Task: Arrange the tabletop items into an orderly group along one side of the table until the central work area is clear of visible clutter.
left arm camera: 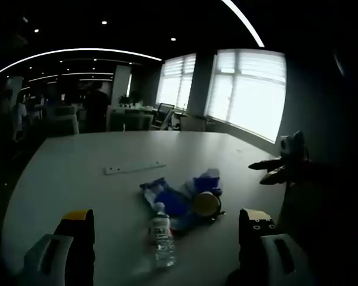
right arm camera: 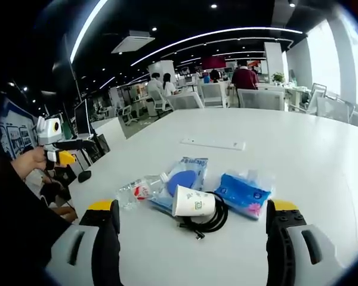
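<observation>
A small heap lies in the middle of the white table (left arm camera: 77,179). It holds a clear plastic bottle (left arm camera: 161,235) on its side, a blue snack packet (left arm camera: 161,196), a tipped paper cup (left arm camera: 206,204) over a black cable (left arm camera: 218,214), and a blue tissue pack (left arm camera: 207,179). Beyond it lies a long white strip (left arm camera: 134,168). My left gripper (left arm camera: 166,217) is open, short of the bottle. My right gripper (right arm camera: 193,207) is open in front of the cup (right arm camera: 194,202), cable (right arm camera: 212,221), bottle (right arm camera: 137,190), packet (right arm camera: 182,176) and tissue pack (right arm camera: 244,192).
The right gripper (left arm camera: 274,170) hovers past the table's right edge. A hand (right arm camera: 27,161) holds the left gripper (right arm camera: 62,156) off the table's left side. Chairs (right arm camera: 259,98), desks and people stand beyond the far edge. Bright windows (left arm camera: 247,89) line one wall.
</observation>
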Motion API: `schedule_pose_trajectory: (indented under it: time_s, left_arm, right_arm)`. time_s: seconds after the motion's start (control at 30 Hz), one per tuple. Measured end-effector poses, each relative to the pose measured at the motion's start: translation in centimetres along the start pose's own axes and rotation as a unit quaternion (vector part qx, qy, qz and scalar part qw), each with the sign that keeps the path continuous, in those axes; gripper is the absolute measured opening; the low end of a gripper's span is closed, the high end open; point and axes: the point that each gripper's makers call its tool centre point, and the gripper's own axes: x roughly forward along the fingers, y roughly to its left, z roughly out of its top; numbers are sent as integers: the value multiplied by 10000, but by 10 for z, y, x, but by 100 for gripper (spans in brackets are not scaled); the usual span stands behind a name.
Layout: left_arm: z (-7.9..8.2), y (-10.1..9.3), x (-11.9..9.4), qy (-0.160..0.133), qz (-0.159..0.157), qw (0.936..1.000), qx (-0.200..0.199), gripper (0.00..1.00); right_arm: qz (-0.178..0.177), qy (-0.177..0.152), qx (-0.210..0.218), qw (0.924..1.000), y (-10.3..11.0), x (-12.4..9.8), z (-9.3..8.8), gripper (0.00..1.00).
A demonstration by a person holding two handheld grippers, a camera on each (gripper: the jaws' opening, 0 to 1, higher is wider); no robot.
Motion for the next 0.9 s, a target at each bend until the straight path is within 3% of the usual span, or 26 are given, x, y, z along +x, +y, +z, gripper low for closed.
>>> schedule_pose_trajectory:
  time_s: [0.67,0.9]
  left_arm:
    - [2,-1,4,61,-46,9999,74,100]
    - [-1,2,9,215,-3,9997,86,100]
  right_arm:
    - [-50,30,-28,10000,0,2,-2,100]
    - [-107,77,-4,9999,-2,1,-5,100]
